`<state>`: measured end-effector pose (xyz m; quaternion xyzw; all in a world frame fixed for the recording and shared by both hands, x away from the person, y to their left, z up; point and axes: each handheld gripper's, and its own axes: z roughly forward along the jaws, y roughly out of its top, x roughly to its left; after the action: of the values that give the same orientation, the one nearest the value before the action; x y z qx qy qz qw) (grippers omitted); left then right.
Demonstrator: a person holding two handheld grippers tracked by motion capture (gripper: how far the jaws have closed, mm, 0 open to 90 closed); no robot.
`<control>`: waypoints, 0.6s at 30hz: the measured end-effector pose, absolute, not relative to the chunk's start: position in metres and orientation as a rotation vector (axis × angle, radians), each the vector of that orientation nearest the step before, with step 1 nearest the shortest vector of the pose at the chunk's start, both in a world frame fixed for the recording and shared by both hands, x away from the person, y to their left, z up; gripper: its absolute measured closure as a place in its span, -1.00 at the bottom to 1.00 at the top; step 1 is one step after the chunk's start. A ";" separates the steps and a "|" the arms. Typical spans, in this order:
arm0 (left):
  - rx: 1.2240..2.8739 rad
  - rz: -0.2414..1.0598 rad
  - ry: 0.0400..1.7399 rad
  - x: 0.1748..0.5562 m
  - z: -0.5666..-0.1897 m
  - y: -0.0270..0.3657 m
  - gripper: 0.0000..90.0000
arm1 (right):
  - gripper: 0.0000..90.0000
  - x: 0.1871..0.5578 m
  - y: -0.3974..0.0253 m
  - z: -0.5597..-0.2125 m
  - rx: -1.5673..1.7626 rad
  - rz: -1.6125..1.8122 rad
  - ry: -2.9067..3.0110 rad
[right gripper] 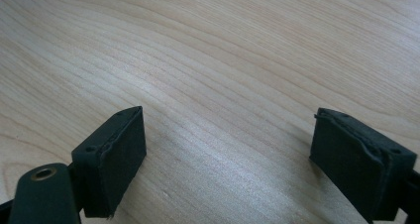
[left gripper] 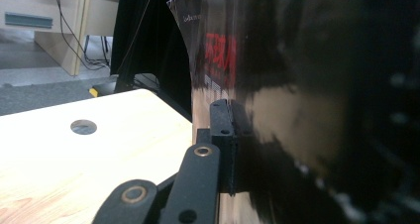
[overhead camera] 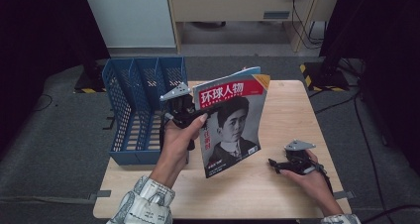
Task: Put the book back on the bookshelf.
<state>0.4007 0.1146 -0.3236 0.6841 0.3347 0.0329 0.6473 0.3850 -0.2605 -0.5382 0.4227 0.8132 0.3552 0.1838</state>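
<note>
The left gripper point(overhead camera: 190, 110) holds a magazine point(overhead camera: 232, 122) upright above the wooden table point(overhead camera: 282, 184), its jaws pinched shut on the magazine's left edge. The magazine stands nearly on end, its cover facing the person, with its lower corner close over the table top; whether that corner touches the wood is hard to tell from above. In the left gripper view the magazine point(left gripper: 297, 110) rises just beyond the jaws as a dark glossy sheet, and the near jaw presses flat against it.

The cover carries a red banner at the top with large white Chinese characters reading 环球人物, with a line of small white Latin letters beneath, too small to read. Below is a black-and-white portrait of a person in a dark suit. Red lettering runs down the left side of the cover and along the bottom edge, also too small to read.

A blue mesh file rack point(overhead camera: 141, 110) stands just left of the left gripper, at the table's left edge.

The right gripper point(overhead camera: 285, 164) rests low at the table's right side, well apart from the magazine, its jaws spread wide over bare wood and holding nothing.
</note>
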 end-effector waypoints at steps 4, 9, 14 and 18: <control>1.550 0.080 0.767 0.399 -0.324 0.121 0.93 | -0.67 0.385 -0.261 -0.538 1.197 1.002 2.297; 1.559 0.093 0.767 0.397 -0.324 0.127 0.93 | -0.67 0.385 -0.261 -0.538 1.197 1.002 2.297; 1.556 0.091 0.772 0.396 -0.325 0.133 0.93 | -0.67 0.385 -0.261 -0.538 1.197 1.002 2.297; 1.558 0.098 0.779 0.394 -0.326 0.140 0.93 | -0.67 0.385 -0.261 -0.538 1.198 1.003 2.298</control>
<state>0.3943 0.1401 -0.3260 0.6838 0.3419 0.0430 0.6432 0.3852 -0.2611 -0.5381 0.4242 0.8133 0.3550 0.1803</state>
